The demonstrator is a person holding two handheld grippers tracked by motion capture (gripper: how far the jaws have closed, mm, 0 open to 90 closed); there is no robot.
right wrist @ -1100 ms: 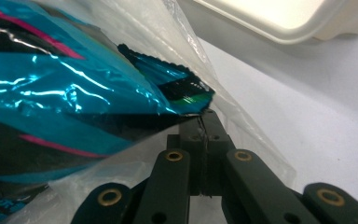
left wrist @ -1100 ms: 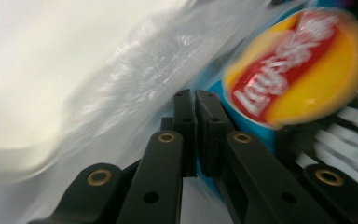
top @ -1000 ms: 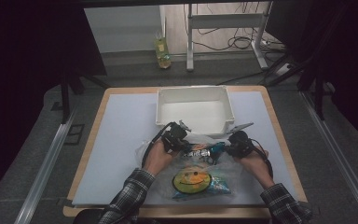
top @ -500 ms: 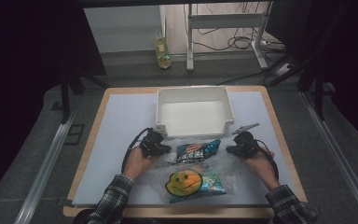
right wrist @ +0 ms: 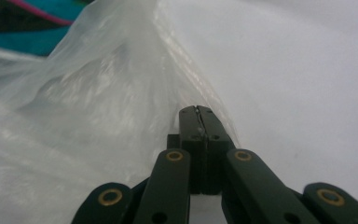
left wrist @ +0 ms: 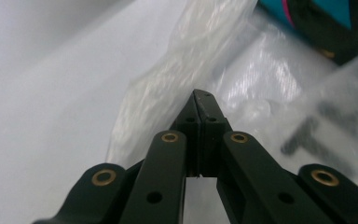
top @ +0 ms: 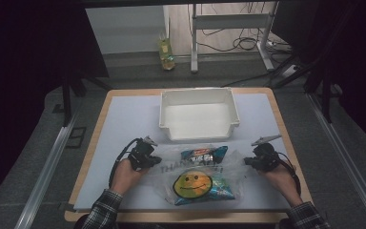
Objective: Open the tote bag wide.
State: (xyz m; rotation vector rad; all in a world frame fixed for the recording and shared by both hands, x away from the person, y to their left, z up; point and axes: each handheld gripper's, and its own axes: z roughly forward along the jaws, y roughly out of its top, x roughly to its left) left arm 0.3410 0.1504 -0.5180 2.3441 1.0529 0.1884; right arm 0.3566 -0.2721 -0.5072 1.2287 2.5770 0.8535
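A clear, crinkled plastic bag [top: 198,176] printed with dark "THANK" lettering and a yellow smiley face lies flat on the pale grey table mat [top: 124,124], near the person's edge of the table and just in front of the white rectangular plastic bin [top: 198,114]; its long axis runs left to right across the table between the 2 hands, and the smiley sits upright toward the near edge, with the lettering above it on the bin side; inside it, a teal and dark snack packet [top: 204,153] shows at the far edge and another patch of teal shows beside the smiley at the near right; the bag is stretched sideways, each end drawn out to a pinched point.

The left gripper [top: 153,161] has its 2 black jaws pressed together on the bag's left edge; in the left gripper view the left gripper [left wrist: 200,100] tips meet flush with a fold of clear film [left wrist: 177,70] gathered at them; the right gripper [top: 248,161] is likewise clamped on the bag's right edge, and in the right gripper view the right gripper [right wrist: 196,112] tips meet with the film [right wrist: 121,93] fanning away from them.

Beyond the bin the wooden table top [top: 102,102] borders the mat; a yellowish bottle [top: 167,51] stands on the floor behind.
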